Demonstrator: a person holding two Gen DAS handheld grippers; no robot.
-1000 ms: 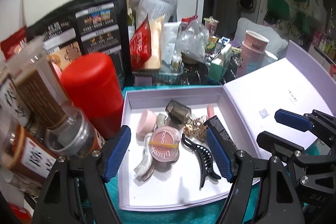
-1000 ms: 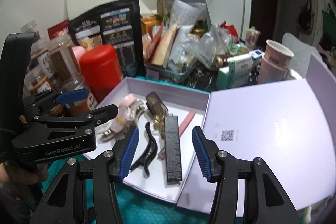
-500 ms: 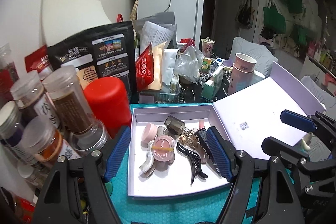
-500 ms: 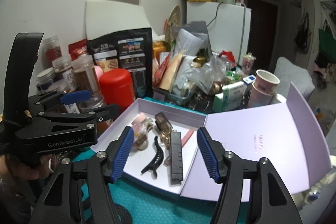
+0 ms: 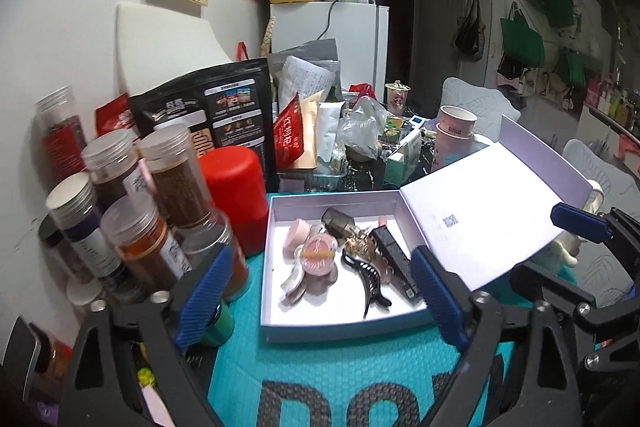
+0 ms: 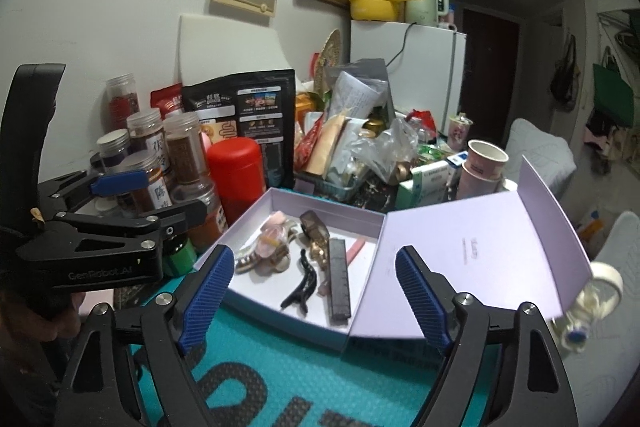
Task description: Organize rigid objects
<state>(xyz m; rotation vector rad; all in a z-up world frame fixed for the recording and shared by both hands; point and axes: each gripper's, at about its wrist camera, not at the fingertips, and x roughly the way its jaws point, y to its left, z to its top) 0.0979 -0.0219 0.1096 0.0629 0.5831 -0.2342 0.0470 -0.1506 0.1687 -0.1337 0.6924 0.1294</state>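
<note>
An open lavender box (image 5: pixel 276 267) (image 6: pixel 256 211) lies on the teal mat, its lid (image 5: pixel 492 203) (image 6: pixel 480 251) folded back to the right. Inside lie a black hair claw (image 5: pixel 370 277) (image 6: pixel 302 285), a long black case (image 5: pixel 394 263) (image 6: pixel 339 277), a pink blush compact (image 5: pixel 318 255), a small pink pot (image 5: pixel 296 231), a gold clip (image 5: pixel 356 245) and a smoky clip (image 5: pixel 338 221). My left gripper (image 5: pixel 318 297) is open and empty, in front of the box. My right gripper (image 6: pixel 316 297) is open and empty, also in front of the box.
A red canister (image 5: pixel 236 195) (image 6: pixel 236 175) and several spice jars (image 5: pixel 176 179) stand left of the box. Snack bags, a black pouch (image 5: pixel 216 115) and paper cups (image 5: pixel 454 135) crowd the back. A white ring object (image 6: pixel 596 291) lies right of the lid.
Both grippers have pulled back and up from the box, so it looks smaller and more of the teal mat shows. The things in the box have not moved.
</note>
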